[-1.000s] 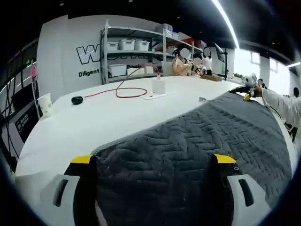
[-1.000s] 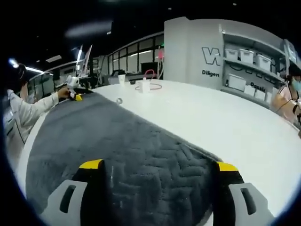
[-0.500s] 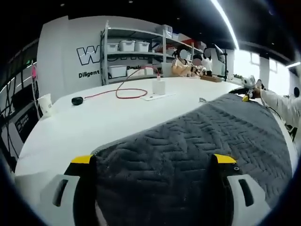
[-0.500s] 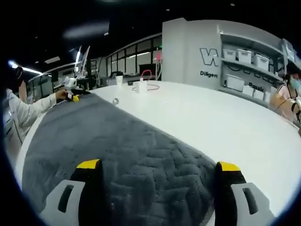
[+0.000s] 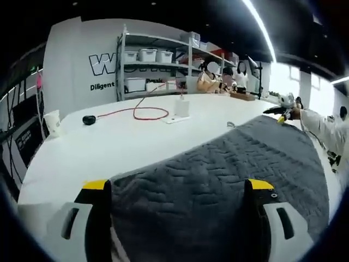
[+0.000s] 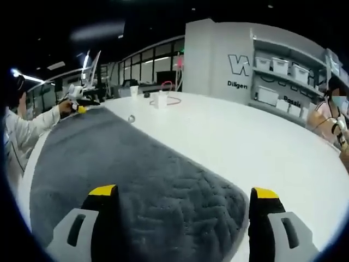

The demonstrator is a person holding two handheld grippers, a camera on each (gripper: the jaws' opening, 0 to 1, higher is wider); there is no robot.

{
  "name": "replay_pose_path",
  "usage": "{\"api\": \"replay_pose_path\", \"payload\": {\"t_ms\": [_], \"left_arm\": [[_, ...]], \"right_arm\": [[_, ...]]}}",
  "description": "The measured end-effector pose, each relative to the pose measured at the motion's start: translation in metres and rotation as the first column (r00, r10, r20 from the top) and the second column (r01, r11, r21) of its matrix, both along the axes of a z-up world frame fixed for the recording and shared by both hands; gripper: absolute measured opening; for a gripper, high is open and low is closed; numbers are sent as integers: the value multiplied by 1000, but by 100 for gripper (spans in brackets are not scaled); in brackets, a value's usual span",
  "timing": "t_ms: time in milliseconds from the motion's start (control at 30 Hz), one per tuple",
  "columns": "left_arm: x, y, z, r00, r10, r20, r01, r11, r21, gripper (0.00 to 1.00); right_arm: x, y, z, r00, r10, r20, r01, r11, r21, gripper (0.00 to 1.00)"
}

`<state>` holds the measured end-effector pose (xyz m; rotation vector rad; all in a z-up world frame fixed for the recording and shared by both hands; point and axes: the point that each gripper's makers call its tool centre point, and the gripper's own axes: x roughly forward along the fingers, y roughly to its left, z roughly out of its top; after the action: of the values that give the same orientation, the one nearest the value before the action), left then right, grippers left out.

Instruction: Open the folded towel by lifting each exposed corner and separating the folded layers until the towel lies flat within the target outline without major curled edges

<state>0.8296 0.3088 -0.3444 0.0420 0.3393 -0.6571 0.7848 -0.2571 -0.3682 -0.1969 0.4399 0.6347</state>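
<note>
Grey towel looks mostly unfolded, spread across the white worktop; each tool, left tool and right tool, stands wide over a near corner, final flattening likely left

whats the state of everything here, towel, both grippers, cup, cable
towel: spread across the white table, an end between each gripper's jaws
left gripper: jaws apart, towel between them
right gripper: jaws apart, towel corner between them
paper cup: upright
red cable: looped on the table
shelf bins: lids on
</note>
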Motion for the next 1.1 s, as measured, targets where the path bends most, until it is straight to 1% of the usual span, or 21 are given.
{"api": "replay_pose_path", "payload": {"t_ms": [67, 100, 133, 200, 233, 267, 300, 467, 500, 533, 567, 600, 667, 767, 800, 867, 900, 967, 1033, 1067, 1100], "left_arm": [[-14, -1, 7, 1000, -8, -1, 8, 1000, 12, 99], [-20, -1, 11, 1000, -12, -1, 12, 1000, 18, 99], [-28, -1, 13, 1000, -15, 1, 15, 1000, 26, 99], [-46, 0, 15, 1000, -3, -24, 3, 1000, 19, 99], [-59, 1, 14, 999, 6, -40, -6, 1000, 5, 99], [-64, 1, 13, 999, 8, -44, -8, 1000, 1, 99], [-84, 1, 5, 997, 17, -80, -18, 1000, -13, 99], [-140, 1, -7, 997, 9, -81, -9, 1000, 5, 99], [-153, 1, -9, 997, 11, -80, -10, 1000, 13, 99], [-163, 1, -10, 997, 22, -70, -21, 1000, 17, 99], [-173, 1, -10, 998, 33, -60, -32, 999, 21, 99], [-179, 2, -11, 997, 48, -54, -48, 999, 17, 99], [-195, -1, -15, 996, 66, -58, -65, 998, 4, 99], [-212, -4, -16, 995, 96, -38, -96, 995, -2, 99], [-217, -6, -17, 994, 101, -36, -101, 995, -6, 99], [-223, -8, -20, 993, 118, -29, -119, 993, -3, 99], [-224, -8, -21, 991, 128, -26, -128, 992, 1, 99], [-222, -1, -24, 982, 188, -34, -189, 982, -14, 99], [-222, 0, -25, 982, 189, -12, -189, 982, -16, 99], [-222, 1, -29, 980, 199, -29, -200, 980, -18, 99], [-223, 1, -31, 980, 199, -29, -199, 980, -18, 99]], "right_arm": [[-4, 1, 3, 1000, 4, 1, -4, 1000, -8, 99], [-19, 3, 7, 1000, 8, -10, -8, 1000, -30, 99], [-26, 4, 8, 1000, 8, -14, -8, 999, -41, 99], [-46, 6, 9, 1000, 19, -19, -20, 998, -64, 99], [-54, 6, 8, 999, 16, -37, -18, 997, -74, 99], [-62, 6, 8, 999, 18, -42, -21, 996, -84, 99], [-77, 6, 7, 999, 14, -43, -18, 996, -91, 99], [-127, 10, 8, 999, 24, -38, -28, 994, -107, 99], [-131, 11, 8, 999, 24, -38, -28, 994, -109, 99], [-135, 11, 8, 999, 23, -36, -27, 994, -110, 99], [-149, 10, 10, 1000, 6, -24, -8, 995, -102, 99], [-154, 10, 11, 1000, -7, -20, 5, 996, -91, 99], [-167, 10, 11, 1000, -24, -12, 23, 997, -70, 99], [-186, 11, 11, 999, -46, 0, 46, 997, -67, 96], [-193, 12, 12, 997, -70, 16, 70, 996, -57, 94], [-199, 13, 13, 995, -99, 25, 100, 994, -35, 89], [-200, 14, 14, 994, -106, 29, 107, 994, -26, 86], [-207, 18, 15, 991, -129, 47, 128, 992, 10, 81], [-212, 20, 11, 989, -139, 51, 138, 990, 6, 77], [-212, 20, 10, 989, -140, 51, 140, 990, 5, 76], [-214, 20, 6, 988, -150, 40, 150, 989, -3, 75]]}}
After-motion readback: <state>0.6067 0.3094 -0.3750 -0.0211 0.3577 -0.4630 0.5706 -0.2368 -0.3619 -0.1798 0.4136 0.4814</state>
